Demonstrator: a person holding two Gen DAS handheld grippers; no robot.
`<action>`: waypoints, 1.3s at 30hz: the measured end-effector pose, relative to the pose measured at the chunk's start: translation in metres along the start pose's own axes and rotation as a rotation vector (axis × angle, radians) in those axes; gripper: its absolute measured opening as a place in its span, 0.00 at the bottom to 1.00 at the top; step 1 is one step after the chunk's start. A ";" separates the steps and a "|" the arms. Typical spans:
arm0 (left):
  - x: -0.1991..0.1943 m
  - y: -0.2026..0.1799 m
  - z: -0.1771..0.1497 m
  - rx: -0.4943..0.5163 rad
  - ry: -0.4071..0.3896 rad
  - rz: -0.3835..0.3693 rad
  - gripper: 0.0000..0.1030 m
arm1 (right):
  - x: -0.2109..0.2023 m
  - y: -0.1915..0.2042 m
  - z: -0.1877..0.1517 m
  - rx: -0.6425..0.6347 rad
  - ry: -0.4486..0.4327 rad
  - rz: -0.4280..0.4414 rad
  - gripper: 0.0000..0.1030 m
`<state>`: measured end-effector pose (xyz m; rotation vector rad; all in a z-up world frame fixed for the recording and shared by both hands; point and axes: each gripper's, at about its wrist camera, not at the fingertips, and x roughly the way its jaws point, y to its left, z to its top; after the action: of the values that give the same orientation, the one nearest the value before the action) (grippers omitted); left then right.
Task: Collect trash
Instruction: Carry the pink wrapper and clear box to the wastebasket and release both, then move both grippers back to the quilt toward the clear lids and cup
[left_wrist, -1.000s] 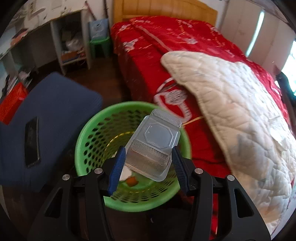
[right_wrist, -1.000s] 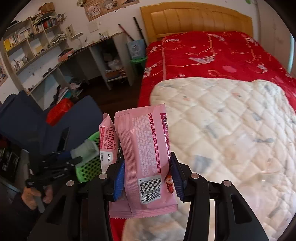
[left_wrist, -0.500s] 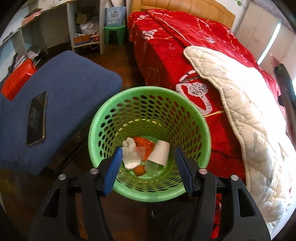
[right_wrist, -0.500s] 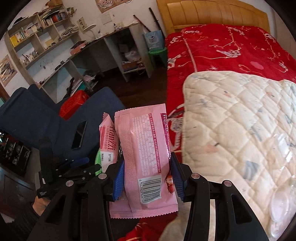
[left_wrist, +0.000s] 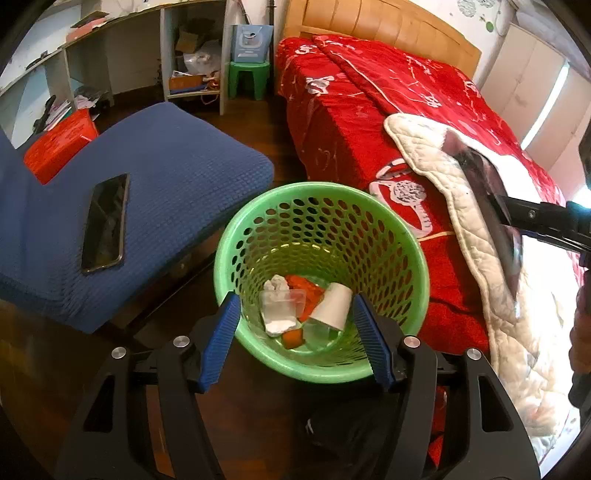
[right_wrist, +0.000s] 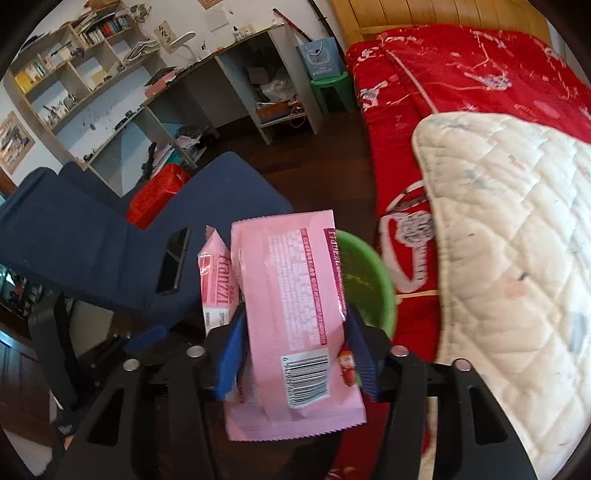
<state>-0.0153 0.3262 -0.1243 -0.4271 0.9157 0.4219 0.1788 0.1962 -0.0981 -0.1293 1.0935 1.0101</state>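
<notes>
Holding the pink wrapper (right_wrist: 295, 317) clamped in your right gripper (right_wrist: 293, 350), you're mid-delivery. Your left gripper (left_wrist: 295, 334) hangs open and empty above the green basket (left_wrist: 413, 251); carry the wrapper left over its rim and release

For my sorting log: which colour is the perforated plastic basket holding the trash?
The perforated plastic basket is green, clearest in the left wrist view.

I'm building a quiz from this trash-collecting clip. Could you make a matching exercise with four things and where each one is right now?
Things:
1. pink snack wrapper
2. black smartphone
3. white paper cup
4. white quilted blanket

Places:
A. on the blue chair cushion
B. on the red bed
C. between the right gripper's fingers
D. inside the green perforated basket

Pairs: 1-C, 2-A, 3-D, 4-B
</notes>
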 end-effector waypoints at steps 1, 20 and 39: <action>0.000 0.001 0.000 -0.002 -0.001 0.000 0.61 | 0.003 0.002 0.000 0.009 -0.001 0.006 0.56; -0.004 -0.031 -0.002 0.043 -0.002 -0.046 0.61 | -0.048 -0.027 -0.030 0.031 -0.069 -0.061 0.71; -0.002 -0.136 -0.008 0.198 0.032 -0.175 0.68 | -0.186 -0.157 -0.117 0.189 -0.208 -0.358 0.78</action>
<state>0.0490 0.2083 -0.1038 -0.3297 0.9331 0.1625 0.1987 -0.0714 -0.0691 -0.0617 0.9294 0.5826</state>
